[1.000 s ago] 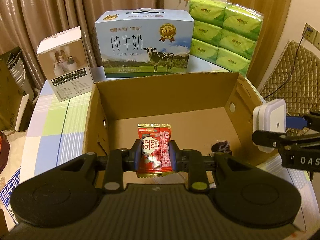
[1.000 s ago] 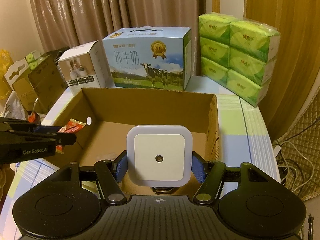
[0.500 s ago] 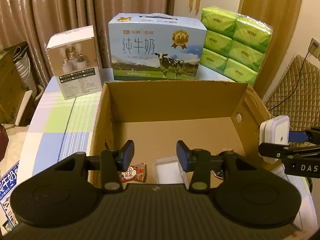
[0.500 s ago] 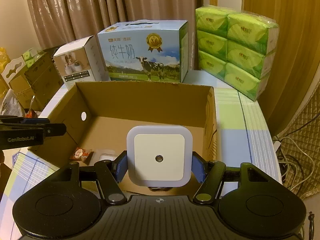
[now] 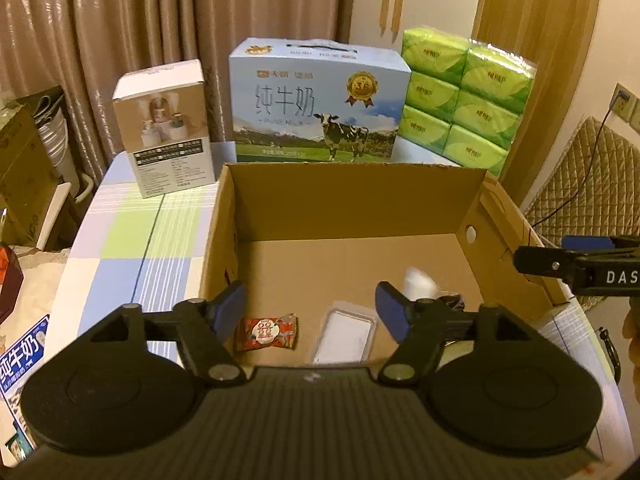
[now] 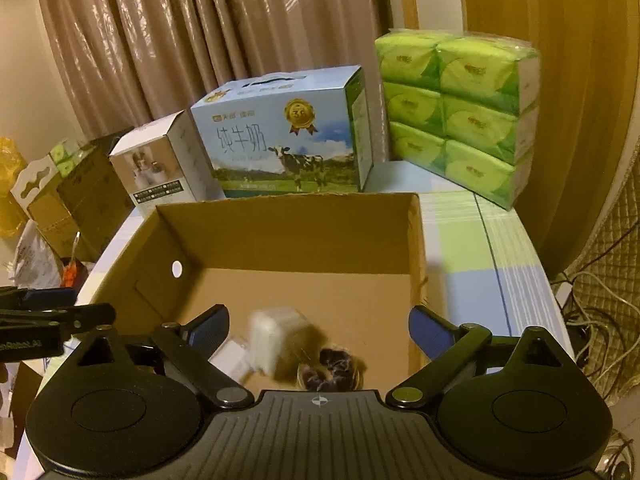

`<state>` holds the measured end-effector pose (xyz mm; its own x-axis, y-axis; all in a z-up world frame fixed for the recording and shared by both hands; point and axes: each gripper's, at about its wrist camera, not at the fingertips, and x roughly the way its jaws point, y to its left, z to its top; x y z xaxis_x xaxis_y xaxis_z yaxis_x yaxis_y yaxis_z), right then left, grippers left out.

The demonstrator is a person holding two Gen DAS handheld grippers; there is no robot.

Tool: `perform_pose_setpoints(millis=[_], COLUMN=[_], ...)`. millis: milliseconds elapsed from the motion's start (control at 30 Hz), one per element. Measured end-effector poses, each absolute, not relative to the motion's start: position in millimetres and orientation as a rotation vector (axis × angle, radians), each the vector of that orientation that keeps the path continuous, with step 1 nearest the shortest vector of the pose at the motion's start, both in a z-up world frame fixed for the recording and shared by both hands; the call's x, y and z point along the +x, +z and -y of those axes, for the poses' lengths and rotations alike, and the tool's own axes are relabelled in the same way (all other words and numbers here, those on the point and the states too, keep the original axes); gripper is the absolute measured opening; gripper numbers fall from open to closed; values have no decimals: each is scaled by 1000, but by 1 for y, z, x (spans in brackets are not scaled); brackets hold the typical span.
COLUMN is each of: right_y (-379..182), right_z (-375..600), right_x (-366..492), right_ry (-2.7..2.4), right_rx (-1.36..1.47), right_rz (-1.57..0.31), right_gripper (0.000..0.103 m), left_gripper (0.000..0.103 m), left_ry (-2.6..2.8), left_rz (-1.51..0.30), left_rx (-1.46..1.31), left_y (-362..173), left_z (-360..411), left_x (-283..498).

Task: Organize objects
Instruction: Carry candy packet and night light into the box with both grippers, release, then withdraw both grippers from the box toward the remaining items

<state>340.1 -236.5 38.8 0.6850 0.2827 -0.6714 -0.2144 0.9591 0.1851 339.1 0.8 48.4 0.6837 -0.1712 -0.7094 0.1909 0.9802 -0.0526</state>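
Corrugated cardboard box [image 5: 352,200], open-topped, on a checked tablecloth [image 5: 132,240].

Contents: crinkled red candy wrapper [image 5: 266,332]; flat clear plastic case [image 5: 346,334]; white square night light [image 6: 278,340], motion-blurred, possibly mid-fall; dark hair tie [image 6: 334,366].

Left gripper [image 5: 312,310]: spread wide, holding nothing.

Right gripper [image 6: 318,326]: spread wide, holding nothing.

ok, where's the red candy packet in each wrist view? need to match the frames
Left wrist: red candy packet lies on the cardboard box floor, near-left corner, beside a clear plastic case.
Right wrist: not in it.
Shared landmark: the blue milk carton behind the box.
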Motion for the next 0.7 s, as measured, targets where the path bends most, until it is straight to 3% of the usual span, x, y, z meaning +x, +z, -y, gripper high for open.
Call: perform_pose_setpoints(millis=[433, 700], right_y=[69, 75], right_z=[260, 263], right_x=[235, 150], right_ry=[292, 273], right_rx=[123, 139], right_rz=[-746, -745], right_gripper=[98, 101], left_gripper=[96, 102], left_ry=[-157, -142], left_rz=[-705, -703], left_rx=[11, -10], left_y=[81, 88], left_z=[-8, -9], left_x=[234, 155])
